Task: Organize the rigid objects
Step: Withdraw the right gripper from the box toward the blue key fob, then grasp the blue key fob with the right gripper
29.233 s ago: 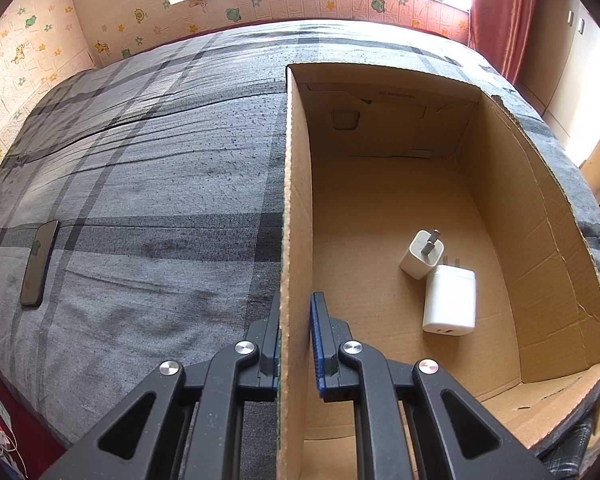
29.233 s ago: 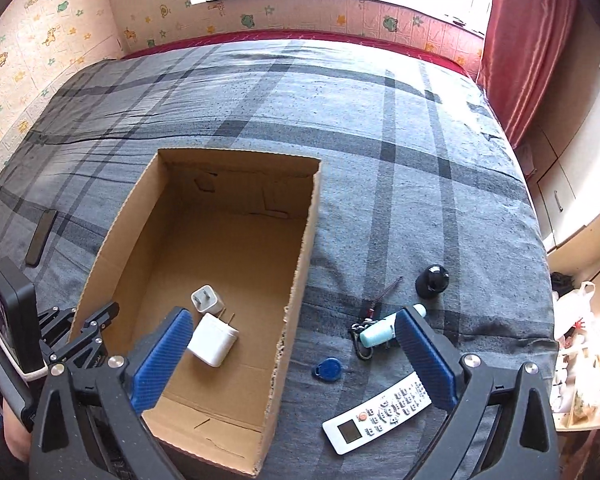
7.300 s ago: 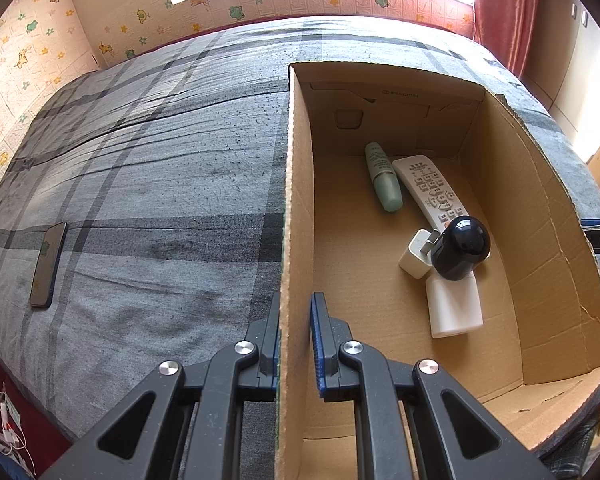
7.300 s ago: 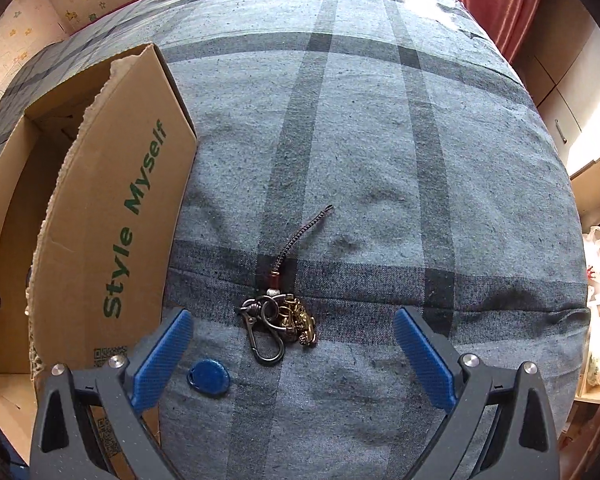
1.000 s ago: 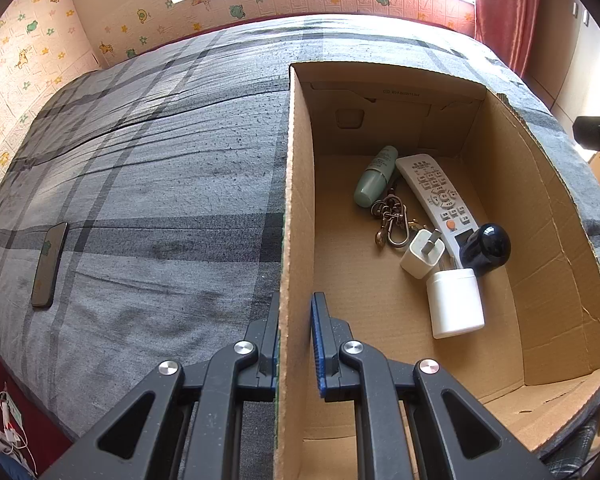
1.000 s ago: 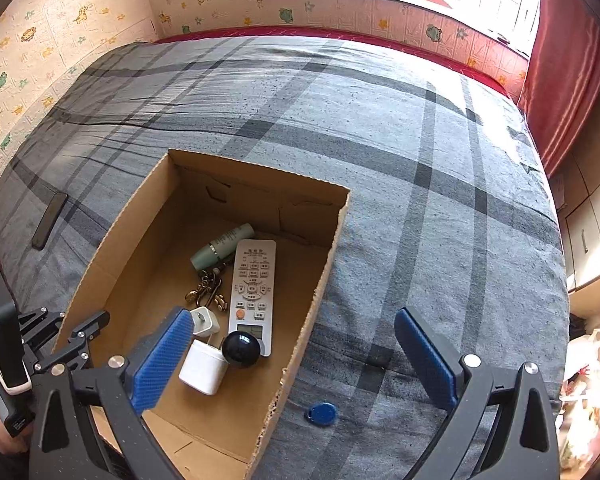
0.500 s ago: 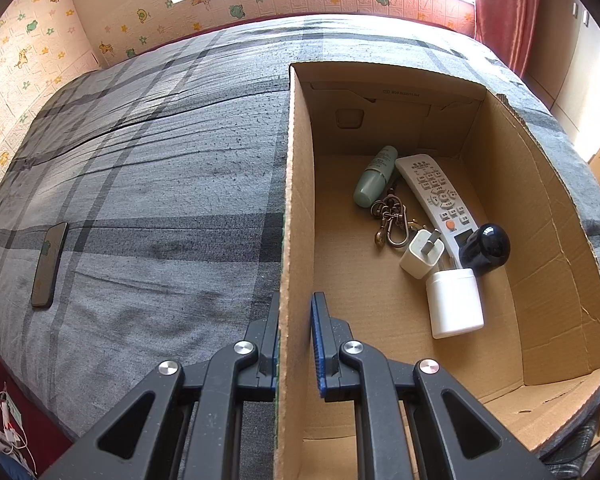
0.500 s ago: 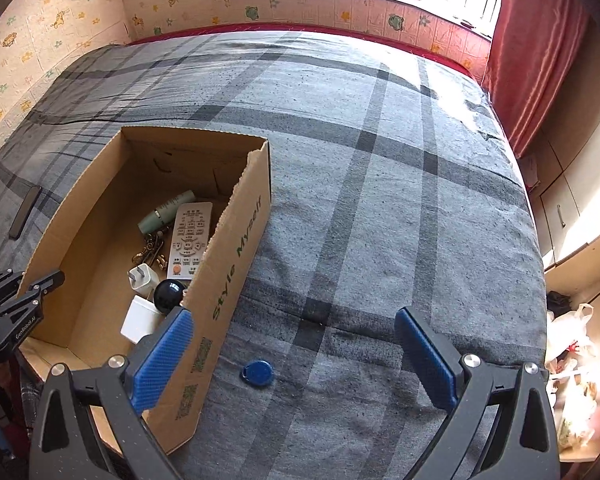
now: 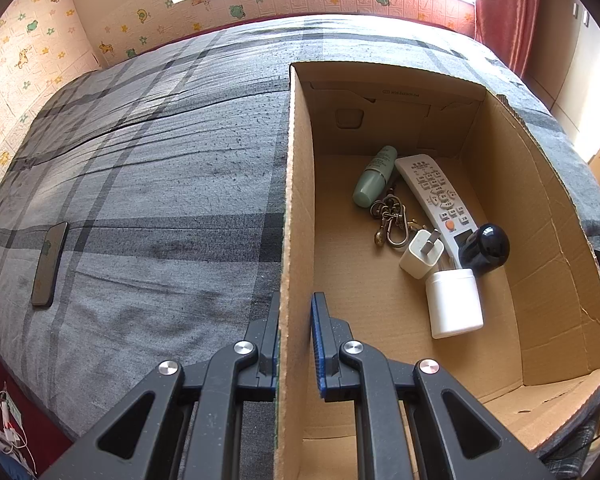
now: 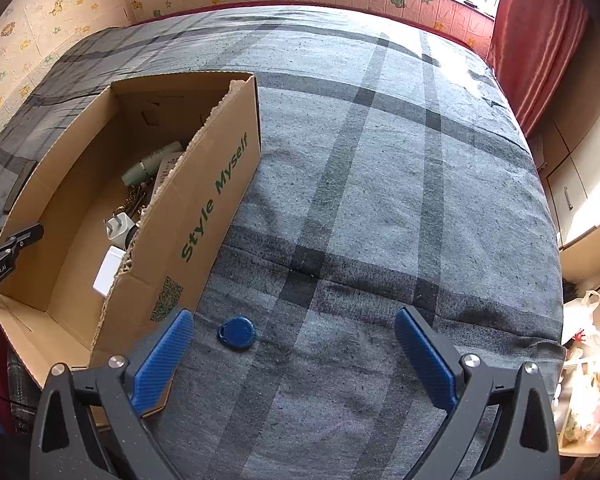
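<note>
My left gripper (image 9: pixel 296 312) is shut on the left wall of the open cardboard box (image 9: pixel 296 184). Inside lie a green tube (image 9: pixel 374 176), a white remote (image 9: pixel 436 196), a keyring (image 9: pixel 392 220), a small white plug (image 9: pixel 422 254), a larger white charger (image 9: pixel 454 308) and a black round object (image 9: pixel 486 244). My right gripper (image 10: pixel 294 344) is open and empty, low over the bed. A blue key fob (image 10: pixel 237 333) lies on the blanket just right of its left finger, beside the box (image 10: pixel 204 208).
The box stands on a grey plaid bed (image 10: pixel 380 184). A dark phone (image 9: pixel 49 264) lies on the blanket far left. A red curtain (image 10: pixel 540 36) and cabinets (image 10: pixel 580 184) are on the right, past the bed's edge.
My right gripper has moved down and to the right, away from over the box, so the blue fob now lies close between its fingers. The left gripper and the box have not moved.
</note>
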A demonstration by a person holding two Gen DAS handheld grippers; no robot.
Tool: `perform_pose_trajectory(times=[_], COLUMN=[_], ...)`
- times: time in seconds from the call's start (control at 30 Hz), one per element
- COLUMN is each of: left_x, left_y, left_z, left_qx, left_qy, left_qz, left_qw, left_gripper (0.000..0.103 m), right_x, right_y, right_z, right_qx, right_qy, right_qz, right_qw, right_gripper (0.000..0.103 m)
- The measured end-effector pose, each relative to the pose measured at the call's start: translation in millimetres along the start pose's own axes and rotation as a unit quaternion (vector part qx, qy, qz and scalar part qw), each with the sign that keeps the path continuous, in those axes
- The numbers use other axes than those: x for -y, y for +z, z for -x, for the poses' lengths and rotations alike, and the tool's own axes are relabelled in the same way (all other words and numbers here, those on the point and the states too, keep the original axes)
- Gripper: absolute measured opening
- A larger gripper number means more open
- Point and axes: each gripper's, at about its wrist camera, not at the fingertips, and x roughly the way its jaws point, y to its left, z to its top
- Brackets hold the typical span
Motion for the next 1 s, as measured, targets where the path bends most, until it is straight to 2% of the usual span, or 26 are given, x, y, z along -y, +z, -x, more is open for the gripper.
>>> perform_pose_trajectory(times=[0.23, 0.3, 0.37, 0.53, 0.6, 0.73, 0.83, 0.87, 0.9, 1.0], left_x=[0.4, 0.2, 0.1, 0.2, 0.2, 0.2, -0.1, -0.1, 0.0, 0.1], left_y=[-0.2, 0.1, 0.3, 0.4, 0.3, 0.4, 0.3, 0.1, 0.3, 0.4], left_z=[0.4, 0.3, 0.5, 0.4, 0.4, 0.2, 0.3, 0.3, 0.2, 0.3], left_qx=[0.0, 0.0, -0.001, -0.001, -0.001, -0.001, -0.001, -0.001, -0.001, -0.001], left_qy=[0.001, 0.001, 0.001, 0.0, 0.001, 0.001, 0.001, 0.001, 0.001, 0.001], left_qz=[-0.001, -0.001, -0.001, -0.001, -0.001, -0.001, -0.001, -0.001, -0.001, 0.0], left_qw=[1.0, 1.0, 1.0, 1.0, 1.0, 1.0, 1.0, 1.0, 1.0, 1.0], left_gripper=[0.013, 0.013, 0.013, 0.013, 0.013, 0.013, 0.013, 0.013, 0.013, 0.013], right_x=[-12.6, -14.9, -16.6, -20.1, -22.9, -30.0, -34.2, -35.4, -36.7, -42.0], right_y=[-10.2, -13.3, -15.6, -19.9, -21.1, -22.2, -23.0, -23.1, -23.2, -23.7], right_z=[-25.2, -34.0, -42.4, -57.2, -61.6, -70.2, -76.1, -77.0, -77.0, -75.4], right_qx=[-0.019, -0.027, -0.036, -0.049, -0.052, -0.059, -0.063, -0.063, -0.062, -0.06], right_qy=[0.018, 0.02, 0.022, 0.039, 0.042, 0.045, 0.045, 0.046, 0.05, 0.047], right_qz=[0.037, 0.044, 0.05, 0.059, 0.066, 0.078, 0.083, 0.084, 0.085, 0.096], right_qw=[0.999, 0.998, 0.998, 0.996, 0.996, 0.994, 0.994, 0.993, 0.993, 0.992], right_gripper=[0.099, 0.088, 0.083, 0.076, 0.07, 0.067, 0.056, 0.048, 0.034, 0.034])
